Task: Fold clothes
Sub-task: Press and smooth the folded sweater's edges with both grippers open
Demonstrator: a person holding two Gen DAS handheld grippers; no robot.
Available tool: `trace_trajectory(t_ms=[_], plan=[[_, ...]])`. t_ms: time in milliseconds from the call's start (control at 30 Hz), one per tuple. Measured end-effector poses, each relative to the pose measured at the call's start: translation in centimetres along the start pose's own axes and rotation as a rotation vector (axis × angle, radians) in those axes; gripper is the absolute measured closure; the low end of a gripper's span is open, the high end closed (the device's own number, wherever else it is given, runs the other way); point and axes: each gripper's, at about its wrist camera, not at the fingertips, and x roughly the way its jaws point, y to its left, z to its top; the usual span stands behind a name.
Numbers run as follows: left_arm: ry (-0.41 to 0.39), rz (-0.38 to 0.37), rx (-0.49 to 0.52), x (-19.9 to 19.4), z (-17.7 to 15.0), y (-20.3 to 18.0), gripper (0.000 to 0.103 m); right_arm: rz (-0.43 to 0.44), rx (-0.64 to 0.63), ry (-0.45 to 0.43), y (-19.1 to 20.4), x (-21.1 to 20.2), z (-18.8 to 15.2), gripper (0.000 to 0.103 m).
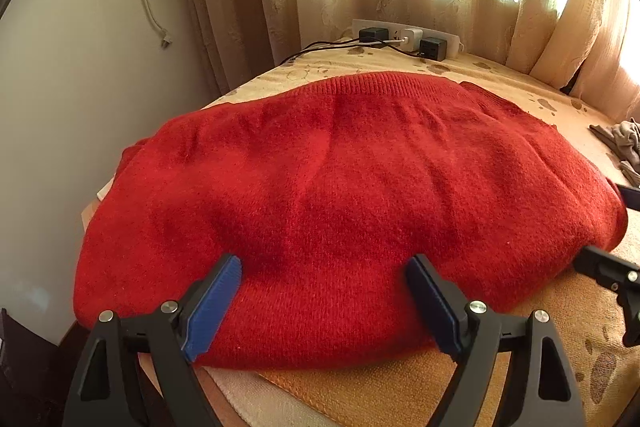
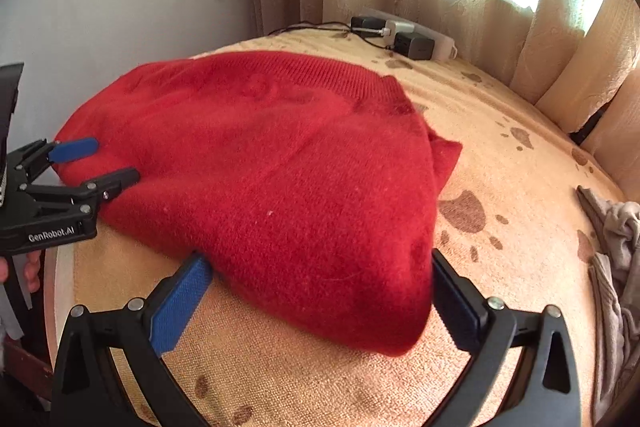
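A red knitted sweater lies folded on a beige patterned blanket, its ribbed hem toward the window. My left gripper is open, its blue-padded fingers spread wide over the sweater's near edge, with the cloth lying loose between them. From the right wrist view this left gripper shows at the sweater's left end. My right gripper is open too, its fingers straddling the sweater's near right corner. In the left wrist view the right gripper peeks in at the far right.
A white power strip with black chargers sits at the head of the bed under the curtains. Crumpled grey clothes lie at the right. The wall and bed edge are at the left, where a hand holds the left gripper.
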Motion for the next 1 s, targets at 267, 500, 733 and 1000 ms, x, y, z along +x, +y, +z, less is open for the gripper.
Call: trace_trajectory(t_ms=[267, 500, 733, 1000], plan=[[-0.004, -0.001, -0.008, -0.1, -0.2, 0.1, 0.016, -0.045, -0.041, -0.039, 1.6, -0.2, 2.5, 0.0], [-0.012, -0.005, -0.015, 0.0, -0.4, 0.2, 0.015, -0.009, -0.058, 0.076, 1.2, 3.2, 1.0, 0.0], [-0.016, 0.005, -0.019, 0.1, -0.5, 0.1, 0.014, 0.067, 0.021, 0.099, -0.2, 3.7, 0.9, 0.0], [-0.016, 0.013, -0.036, -0.7, -0.6, 0.5, 0.014, 0.011, 0.018, -0.102, 0.5, -1.5, 3.5, 0.0]])
